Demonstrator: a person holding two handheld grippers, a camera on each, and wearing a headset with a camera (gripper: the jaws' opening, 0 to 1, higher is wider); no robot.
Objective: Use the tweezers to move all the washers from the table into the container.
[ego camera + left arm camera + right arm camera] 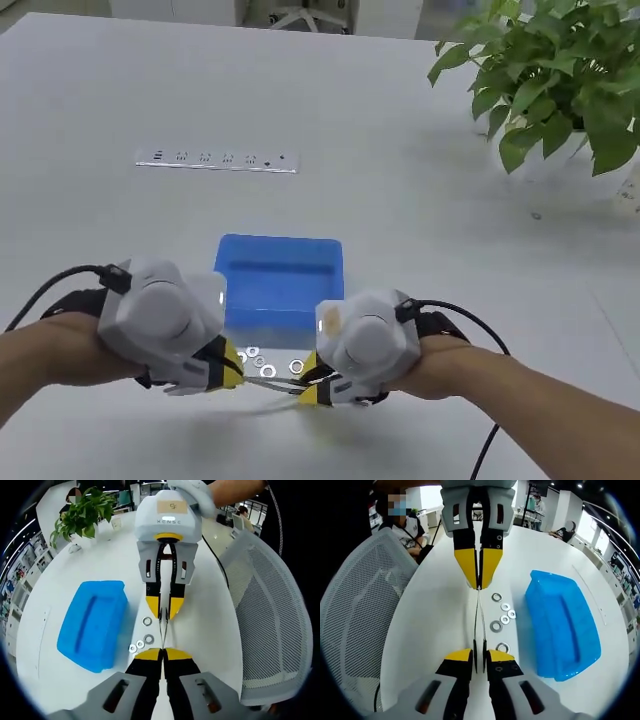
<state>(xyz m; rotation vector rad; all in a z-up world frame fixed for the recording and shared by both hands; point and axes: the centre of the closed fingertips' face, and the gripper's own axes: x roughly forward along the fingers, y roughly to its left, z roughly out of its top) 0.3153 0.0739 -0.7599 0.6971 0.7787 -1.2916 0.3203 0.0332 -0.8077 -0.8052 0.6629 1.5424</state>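
Thin steel tweezers [163, 632] span the gap between my two grippers, which face each other low over the white table. My left gripper [162, 653] is shut on one end, and my right gripper [480, 655] is shut on the other, where the two blades stand slightly apart. In the head view the left gripper [233, 362] is on the left, the right gripper [310, 388] on the right, and the tweezers [272, 381] run between them. Several silver washers [504, 619] lie loose on the table beside the tweezers, in front of the blue container [280, 275].
A white power strip [215, 160] lies beyond the container. A potted plant [550, 80] stands at the far right. A grey mesh chair [365, 605] stands close behind the table's near edge. Cables [470, 325] trail from both grippers.
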